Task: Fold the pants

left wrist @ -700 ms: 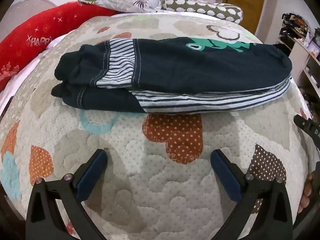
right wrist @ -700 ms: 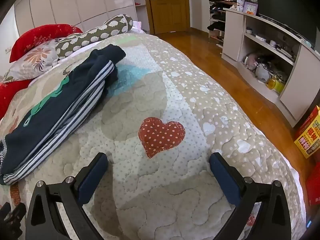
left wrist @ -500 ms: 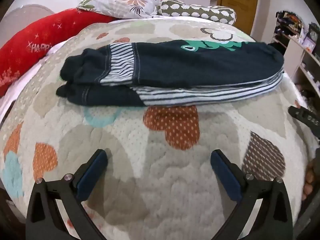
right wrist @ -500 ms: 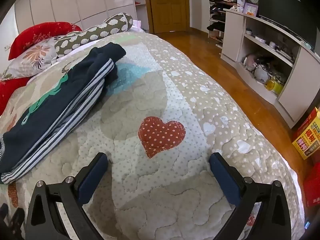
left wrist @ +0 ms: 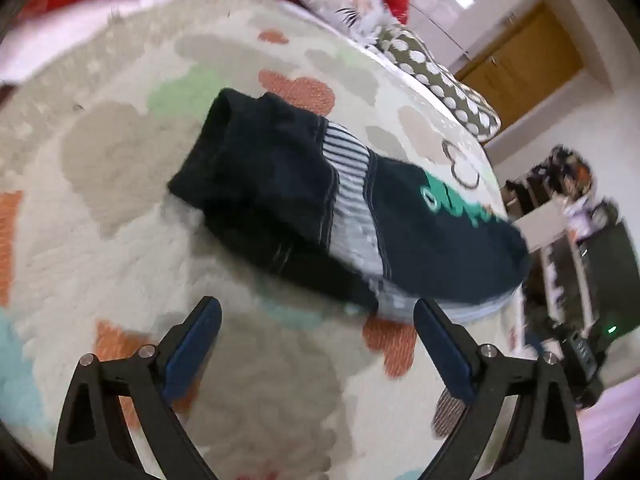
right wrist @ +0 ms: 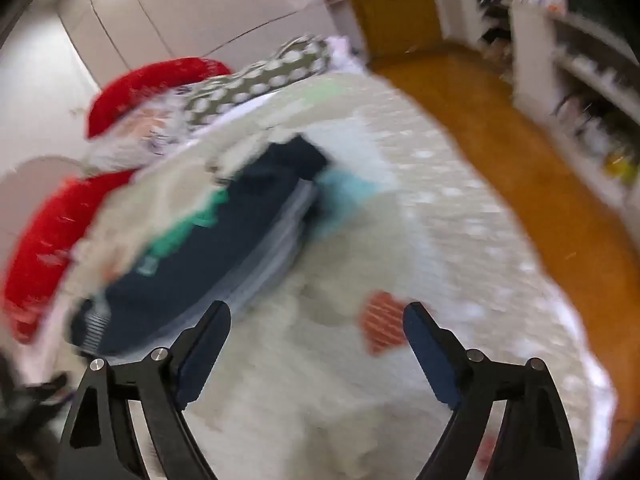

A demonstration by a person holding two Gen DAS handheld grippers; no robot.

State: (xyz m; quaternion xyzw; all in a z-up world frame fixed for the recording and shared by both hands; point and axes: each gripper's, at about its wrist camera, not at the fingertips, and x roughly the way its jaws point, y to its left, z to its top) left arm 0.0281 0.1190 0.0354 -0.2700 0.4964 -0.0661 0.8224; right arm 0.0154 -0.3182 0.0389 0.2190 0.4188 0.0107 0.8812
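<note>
Seemingly pants point(left wrist: 320, 216) beyond left gripper point(left wrist: 316, 344).

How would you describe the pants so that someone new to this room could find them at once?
Start at the bed, covered by a cream quilt patterned with hearts. In its middle, below the pillows, lie the folded pants, a long dark navy bundle. The white-striped bands and green print set them apart from everything around.

Red pillows point(right wrist: 44, 236) and a spotted bolster point(left wrist: 436, 76) top the quilt point(left wrist: 120, 208).
</note>
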